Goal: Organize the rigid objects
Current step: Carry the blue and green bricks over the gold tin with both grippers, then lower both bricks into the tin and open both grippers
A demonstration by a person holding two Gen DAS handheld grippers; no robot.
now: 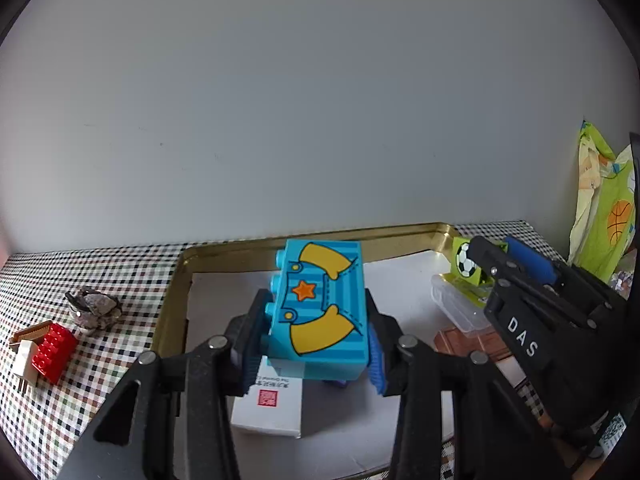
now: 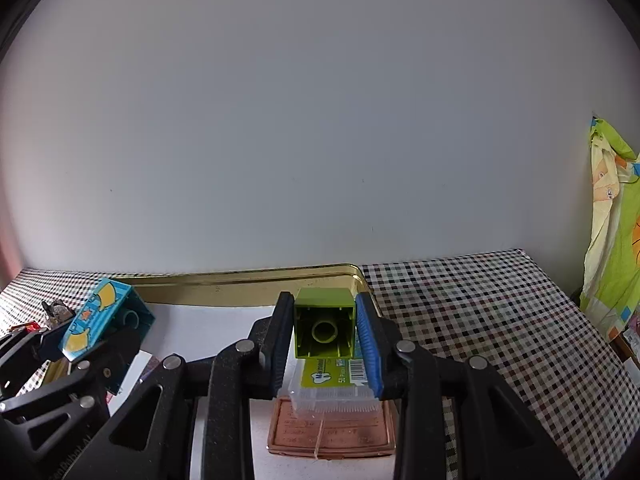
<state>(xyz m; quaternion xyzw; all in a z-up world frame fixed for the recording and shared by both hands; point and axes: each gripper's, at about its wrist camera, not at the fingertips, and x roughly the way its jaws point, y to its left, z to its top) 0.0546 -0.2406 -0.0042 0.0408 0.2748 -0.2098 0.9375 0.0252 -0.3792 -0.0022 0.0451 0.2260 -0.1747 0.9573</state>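
My left gripper is shut on a turquoise toy brick printed with yellow shapes and an orange star, held above a gold tray with a white floor. It also shows in the right wrist view. My right gripper is shut on a lime green brick, hollow underside toward the camera; its soccer-ball face shows in the left wrist view. It hangs over a clear plastic box lying on a copper plate in the tray.
A white box with a red seal lies in the tray under the turquoise brick. On the checkered cloth to the left lie a red brick, a cream connector and a grey stone. A green printed bag stands at the right wall.
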